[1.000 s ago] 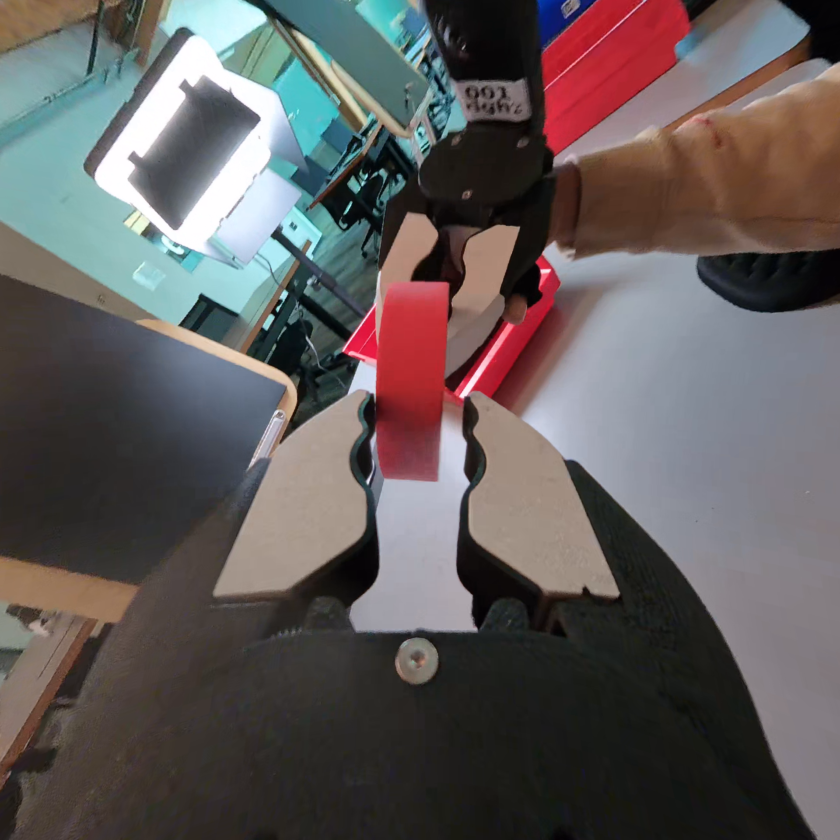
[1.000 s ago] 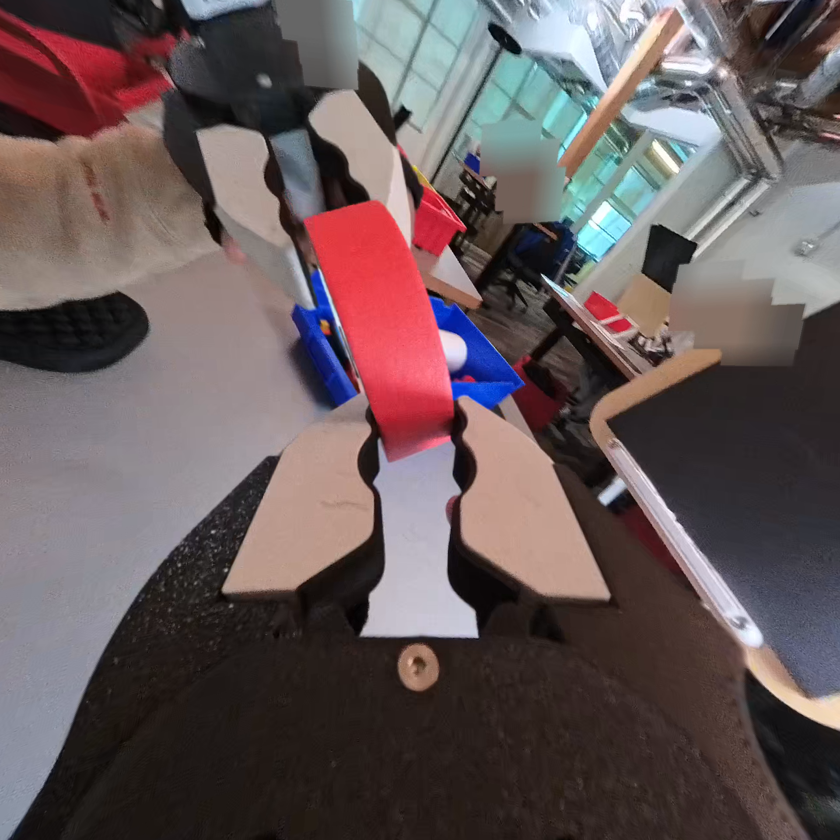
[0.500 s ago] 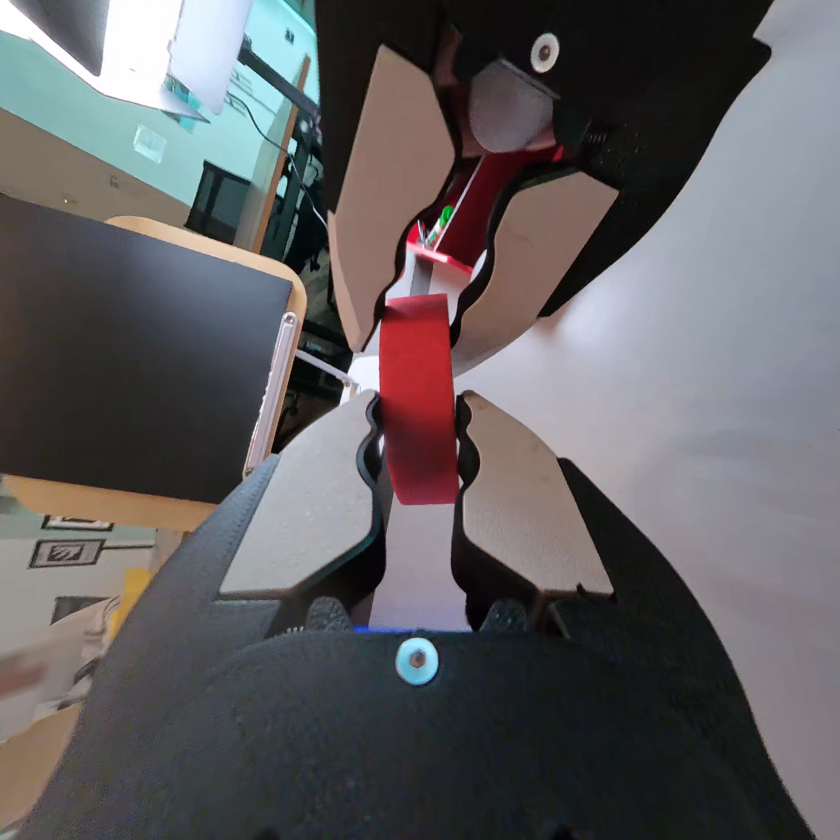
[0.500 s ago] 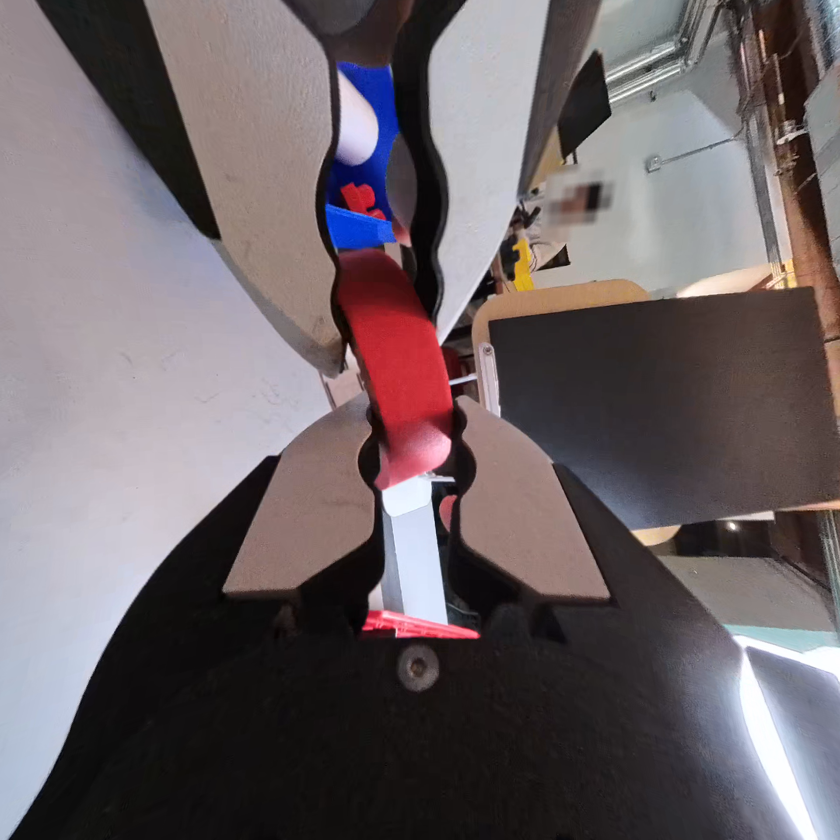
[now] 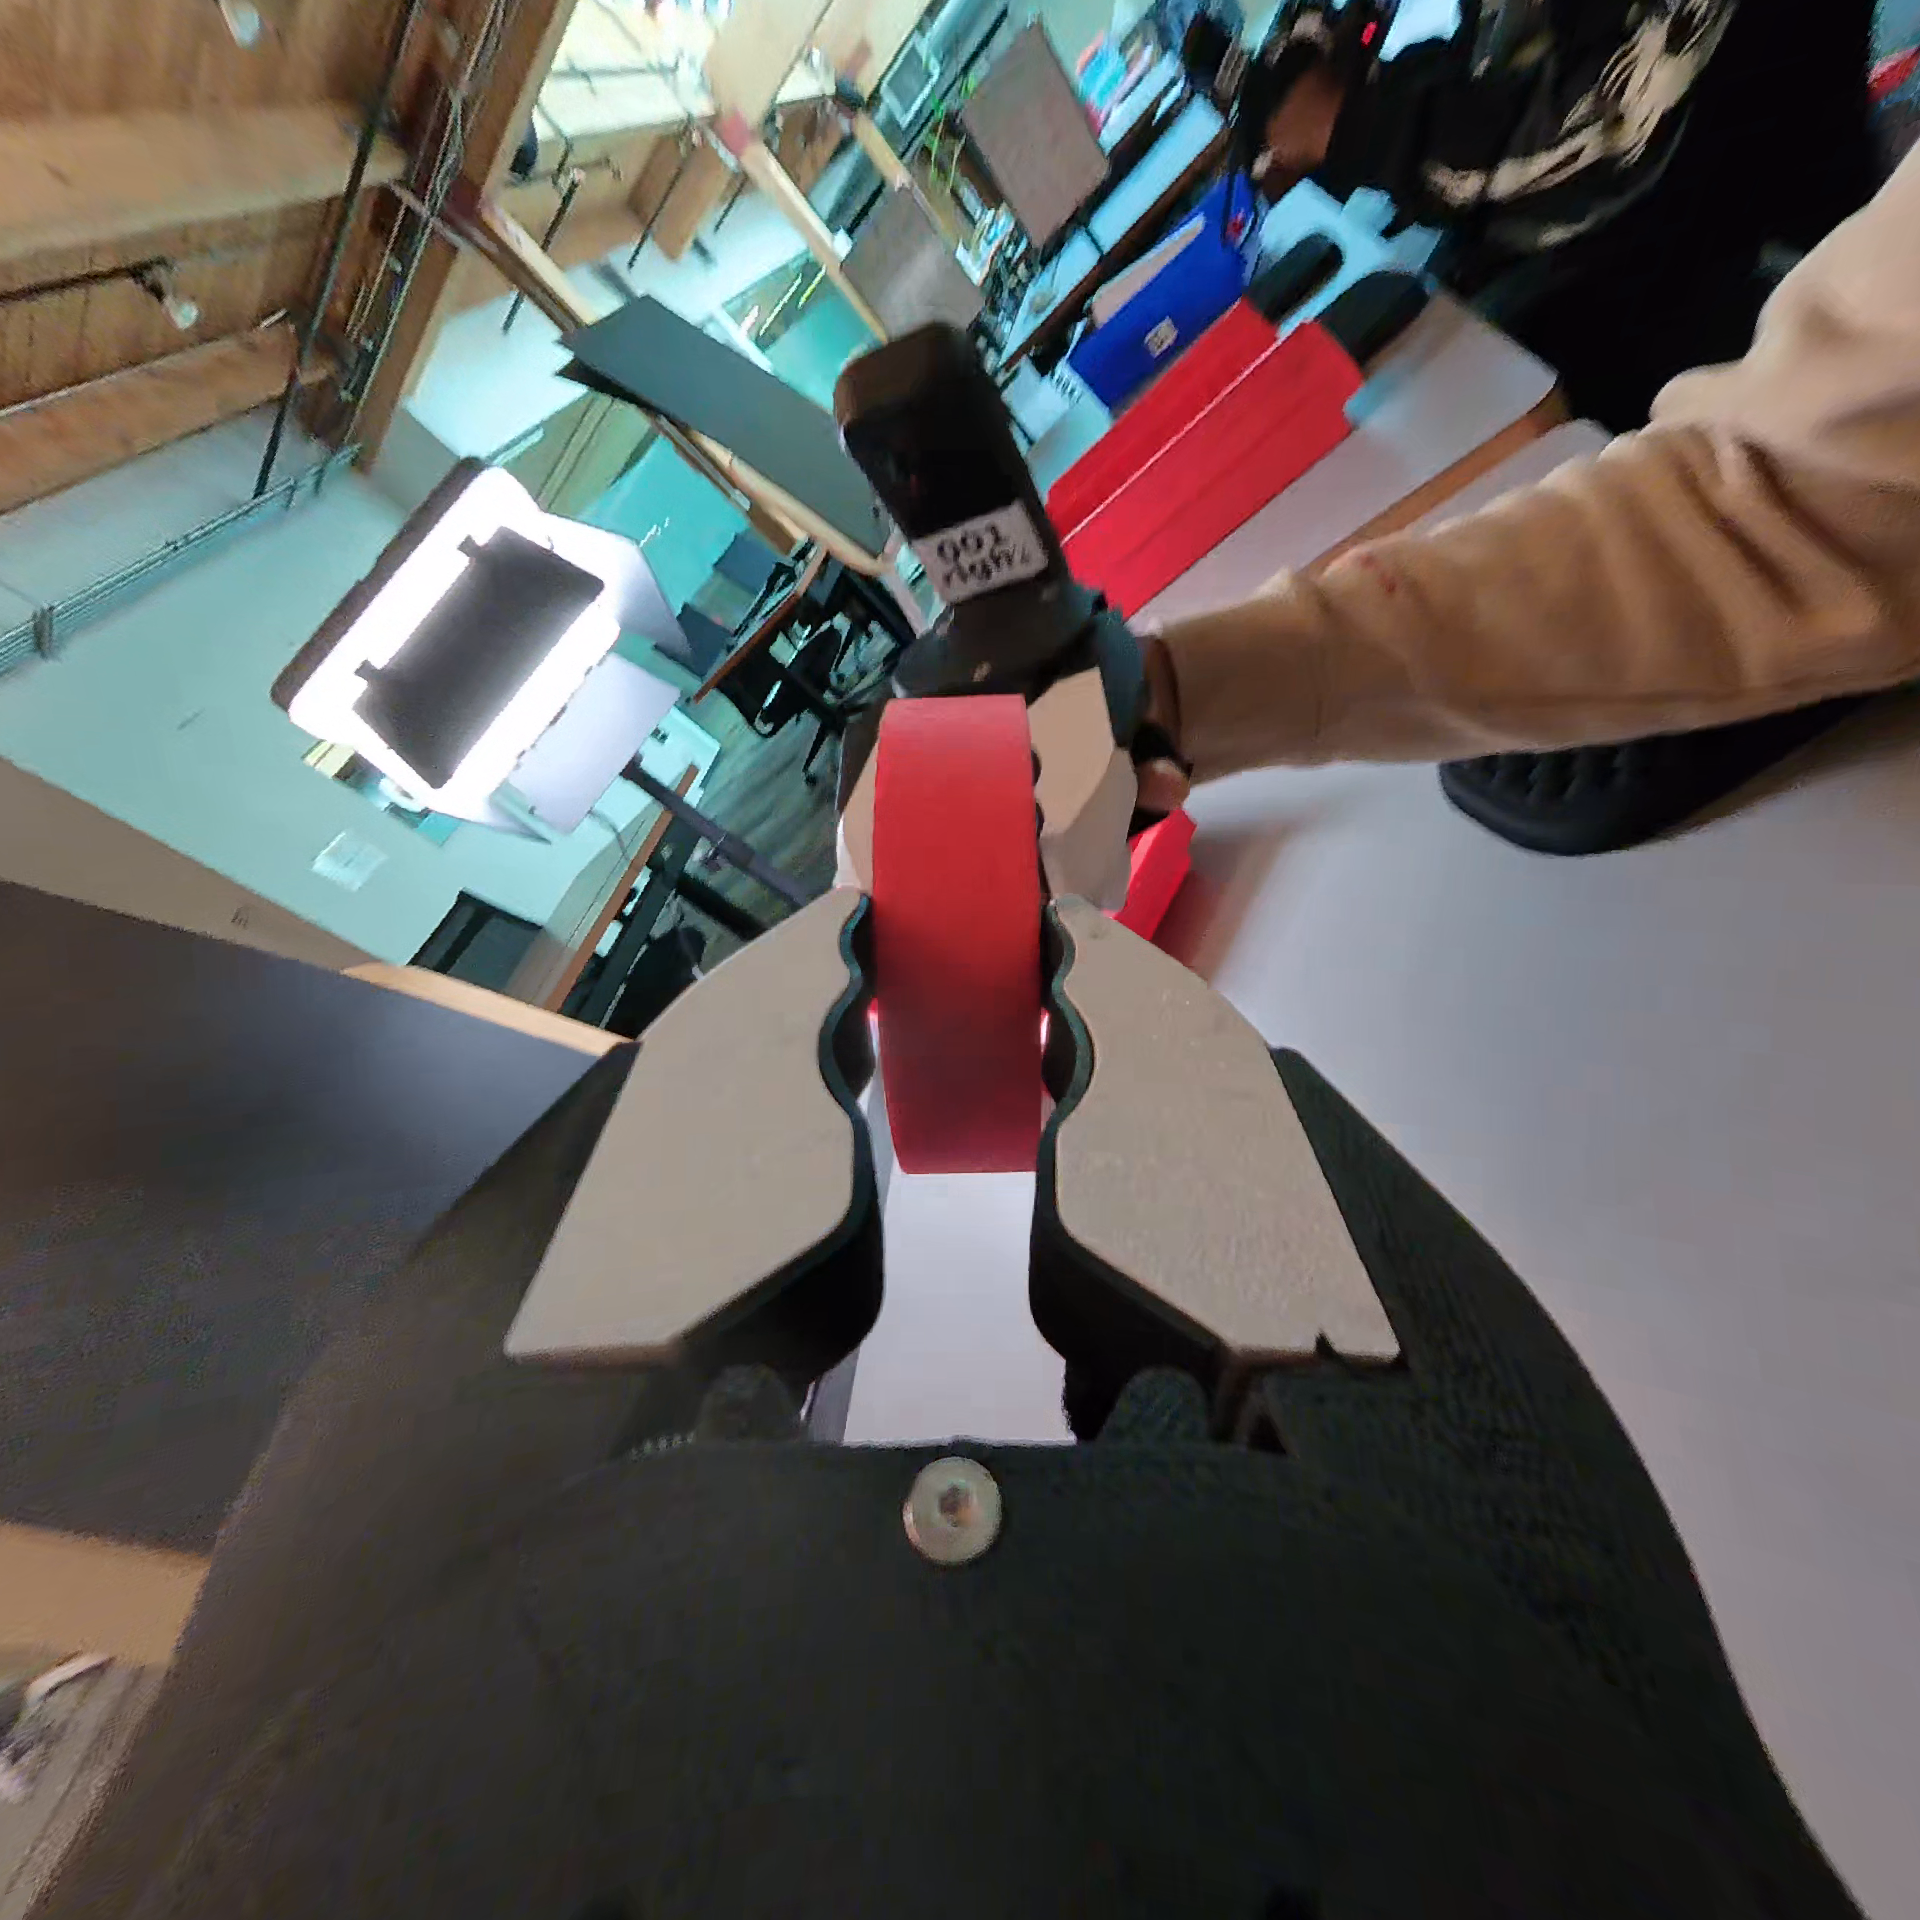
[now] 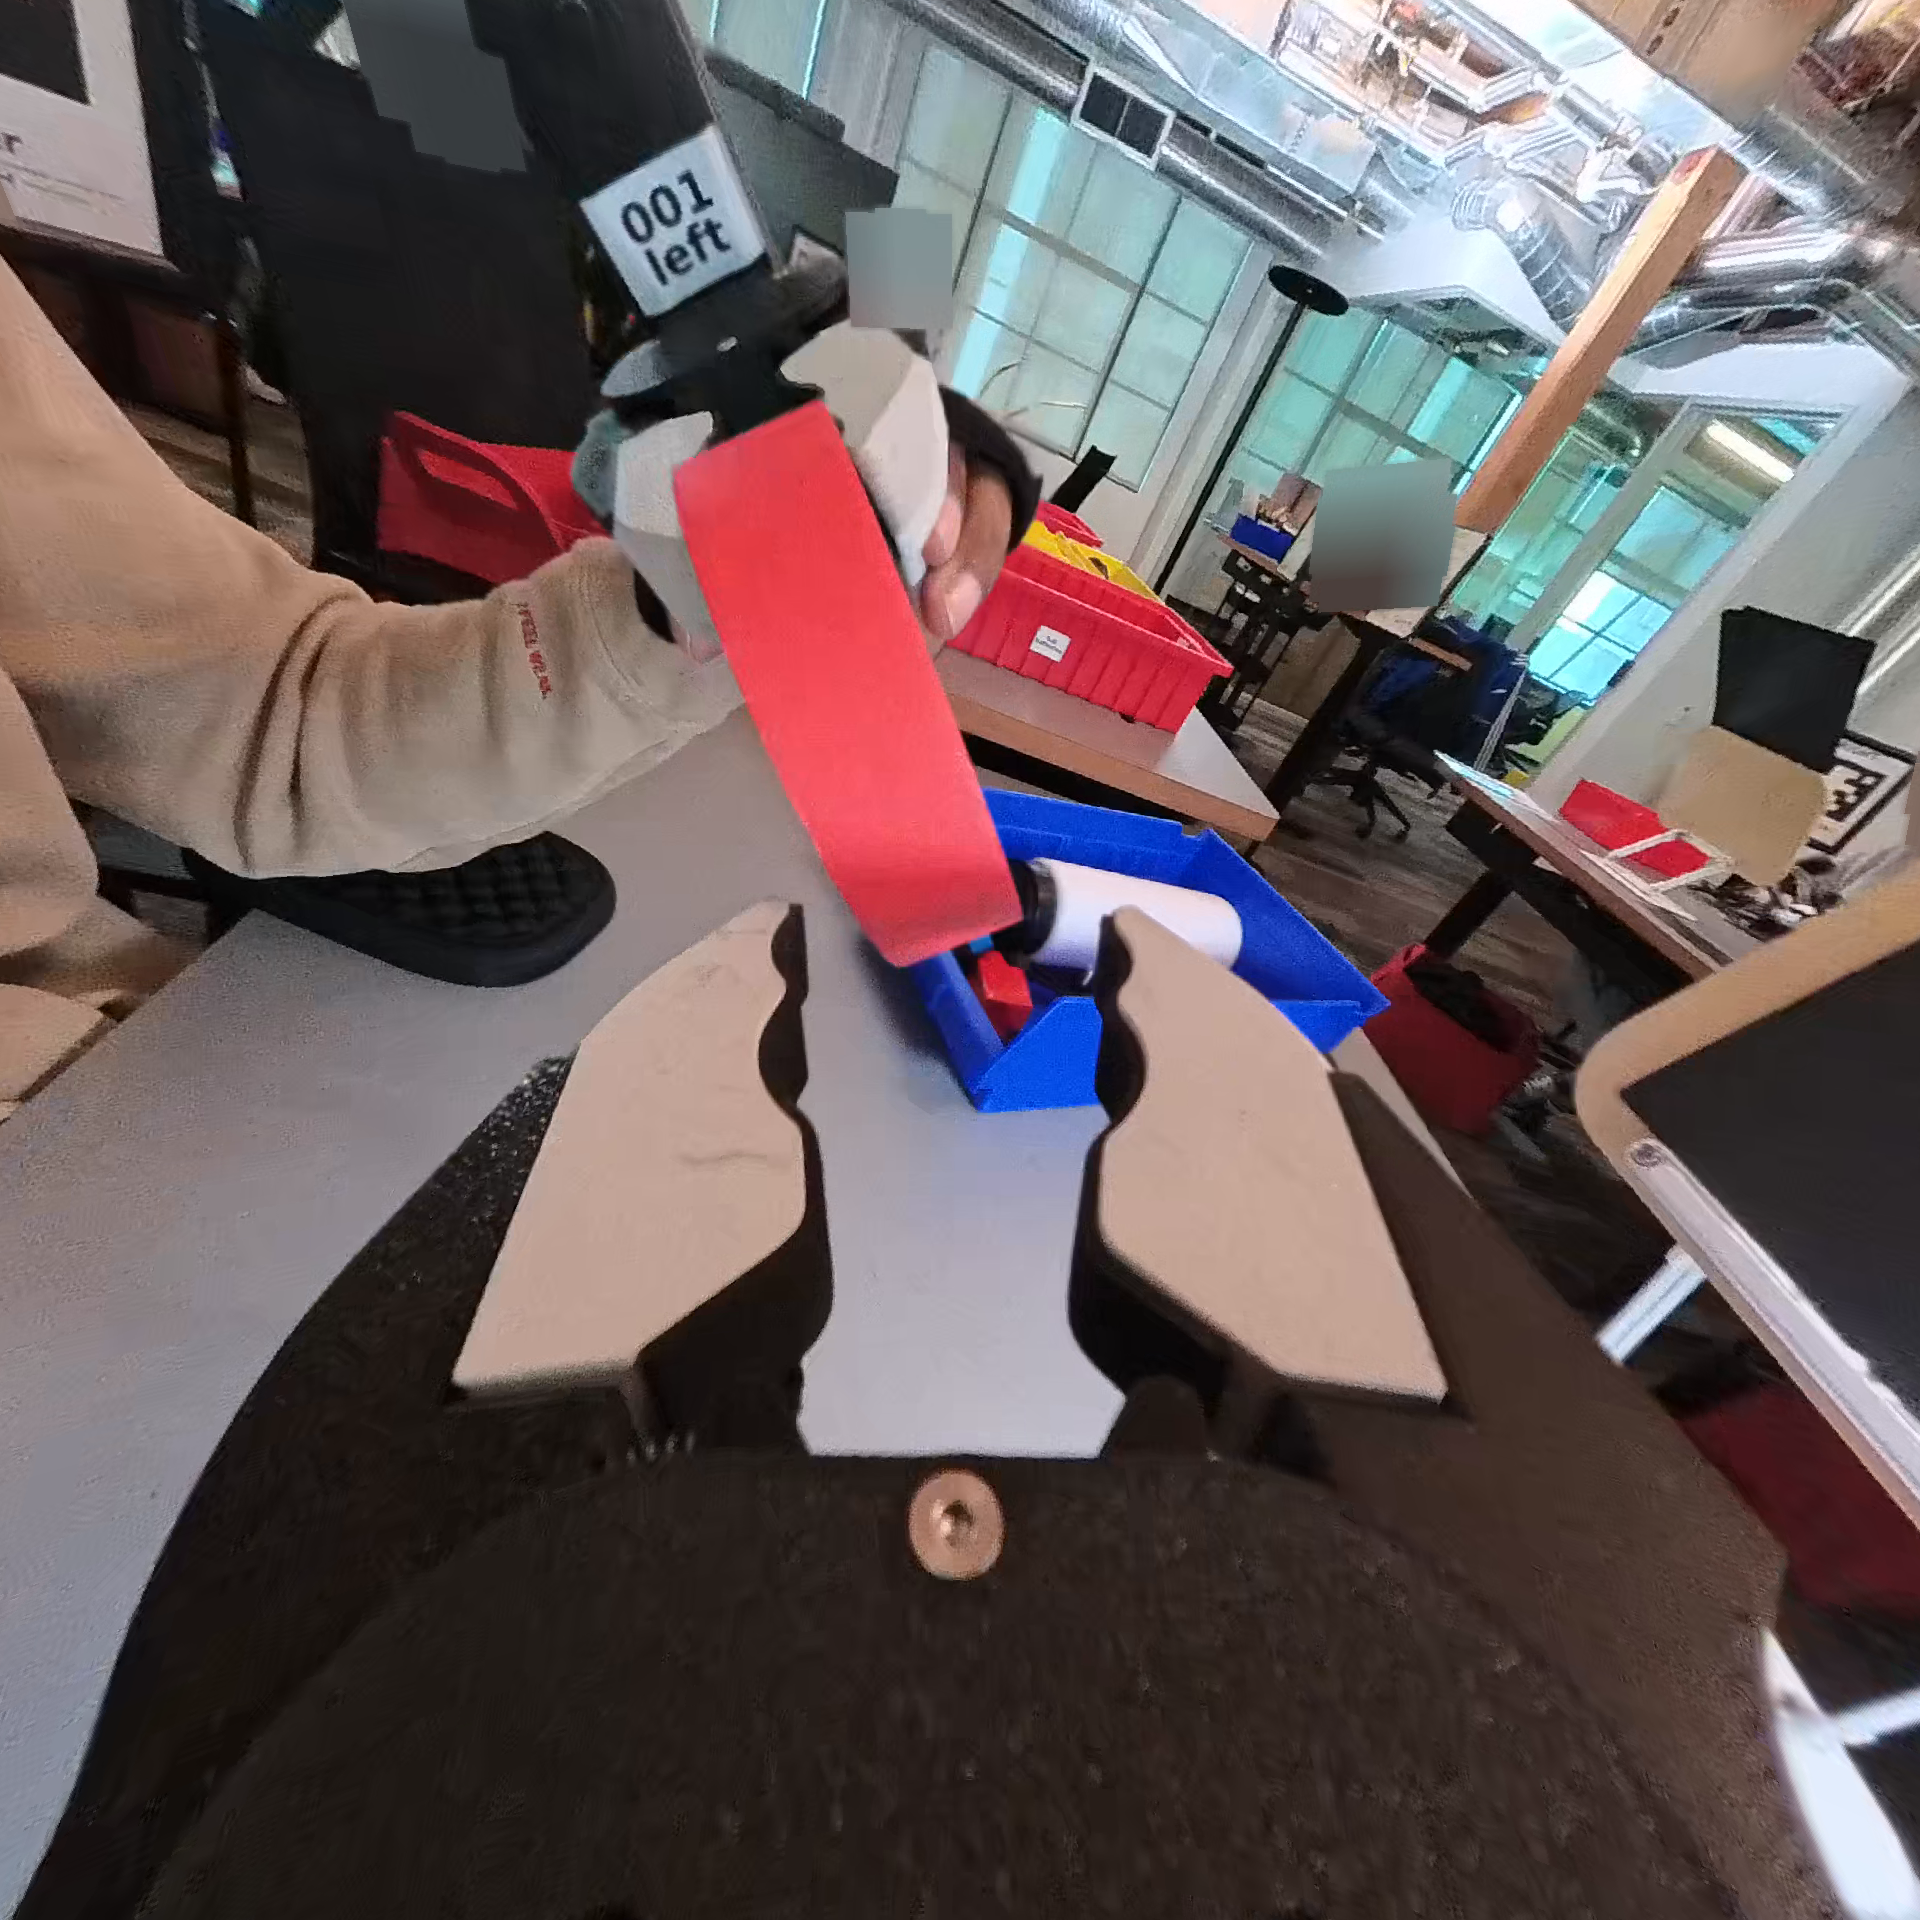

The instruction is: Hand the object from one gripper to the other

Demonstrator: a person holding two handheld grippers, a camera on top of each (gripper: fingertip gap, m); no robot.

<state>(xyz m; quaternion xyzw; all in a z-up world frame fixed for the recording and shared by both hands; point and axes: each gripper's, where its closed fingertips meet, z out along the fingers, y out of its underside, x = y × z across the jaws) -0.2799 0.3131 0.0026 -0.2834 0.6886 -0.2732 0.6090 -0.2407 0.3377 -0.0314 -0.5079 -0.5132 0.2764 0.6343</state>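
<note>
A red tape roll [image 5: 956, 914] stands on edge between the pads of my left gripper [image 5: 956, 935], which is shut on it. In the right wrist view the roll [image 6: 831, 665] slants down from the left gripper [image 6: 769, 468] toward me. Its lower edge hangs just ahead of my right gripper [image 6: 951, 925]. The right gripper is open, with a wide gap and nothing in it. In the left wrist view the right gripper's fingers [image 5: 1081, 800] show just behind the roll, apart from it.
A grey table [image 6: 312, 1143] lies below. A blue bin [image 6: 1278, 935] with a white roll [image 6: 1132, 914] stands just beyond the right fingertips. Red bins [image 6: 1081, 634] are farther back. A black board [image 6: 1787, 1143] is at the right, a black mesh pad [image 6: 436, 904] at the left. The left gripper's tips are roughly 7 centimetres from the right gripper's.
The right gripper, shut on the tape a second ago, has opened and drawn back. The left gripper has closed on the roll and now holds it alone.
</note>
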